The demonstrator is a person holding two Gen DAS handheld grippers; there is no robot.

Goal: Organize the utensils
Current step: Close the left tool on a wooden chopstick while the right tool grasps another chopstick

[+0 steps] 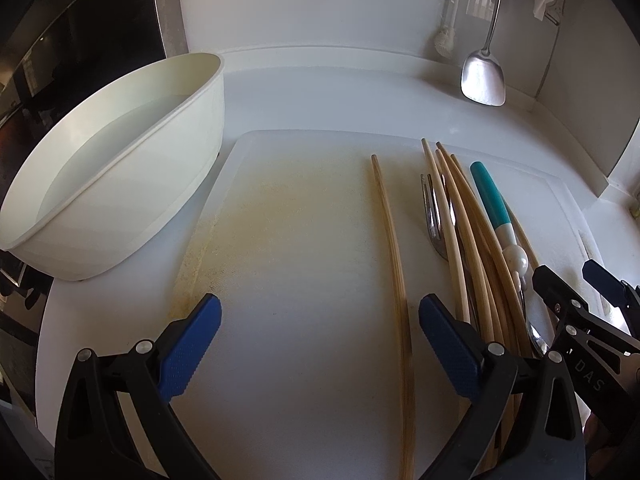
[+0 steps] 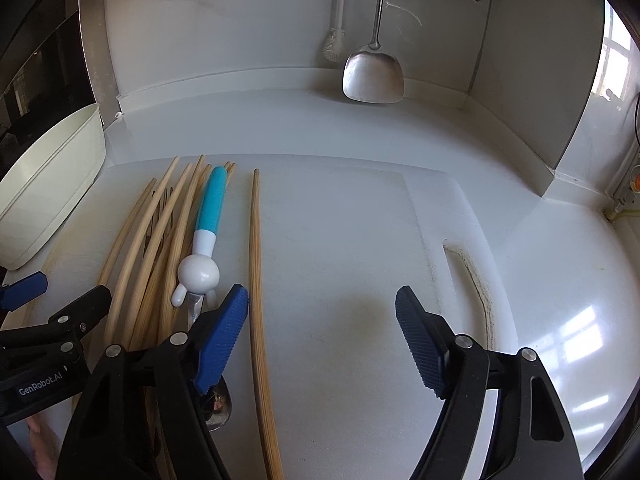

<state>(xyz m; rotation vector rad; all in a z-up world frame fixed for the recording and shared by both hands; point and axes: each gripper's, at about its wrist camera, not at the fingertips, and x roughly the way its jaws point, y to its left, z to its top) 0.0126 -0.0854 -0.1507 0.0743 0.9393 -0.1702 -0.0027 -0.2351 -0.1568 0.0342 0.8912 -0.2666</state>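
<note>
The utensils lie lengthwise on a white plastic cutting board (image 1: 304, 240), their handles toward the camera, which suits a low forward reach; a bundle of pale bamboo chopsticks (image 1: 472, 248) overlaps a steel fork (image 1: 434, 216) and a spoon with a teal-and-white character handle (image 2: 208, 216), so that heap probably needs picking apart one piece at a time; the left gripper (image 1: 320, 344) stands wide open and empty, with a single chopstick (image 1: 394, 264) lying apart from the heap between its jaws, untouched; the right gripper (image 2: 320, 340) is also open, holding nothing, and brackets another lone chopstick (image 2: 258, 288) just beside its left pad; a cream oval plastic tub (image 1: 120, 160) waits beside the board's left edge, likely the destination
</note>
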